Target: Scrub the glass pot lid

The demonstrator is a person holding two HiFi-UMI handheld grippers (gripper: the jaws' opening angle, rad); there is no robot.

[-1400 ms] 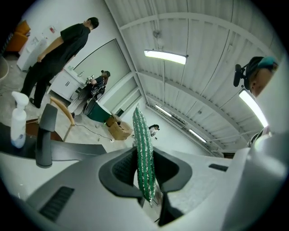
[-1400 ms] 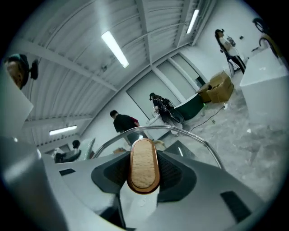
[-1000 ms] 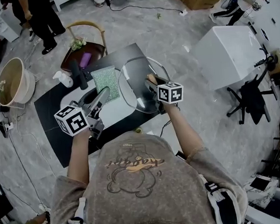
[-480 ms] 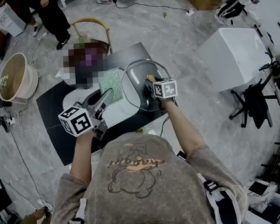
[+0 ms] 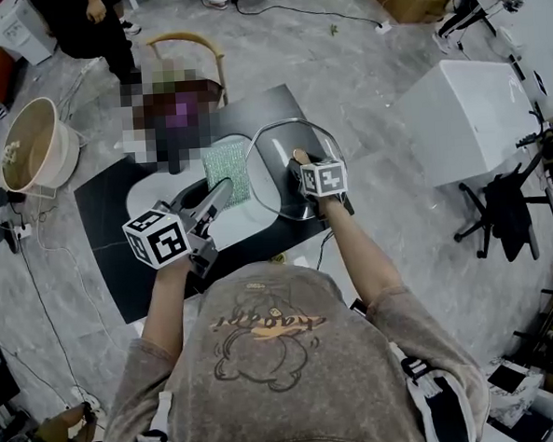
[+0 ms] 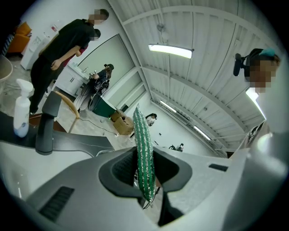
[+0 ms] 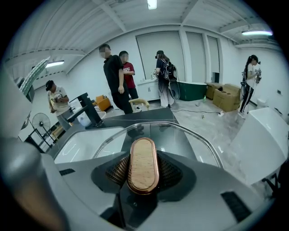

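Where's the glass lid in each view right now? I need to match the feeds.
Head view: glass lid centre frame, held by the right gripper.
Left gripper view: not in it.
Right gripper view: its rim arcs across the middle, wooden knob between the fingers.
Shared landmark: the dark counter.

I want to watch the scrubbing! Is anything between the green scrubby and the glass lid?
Nothing visible is. The green pad in the left gripper is right beside the glass lid, which the right gripper holds by its wooden knob.
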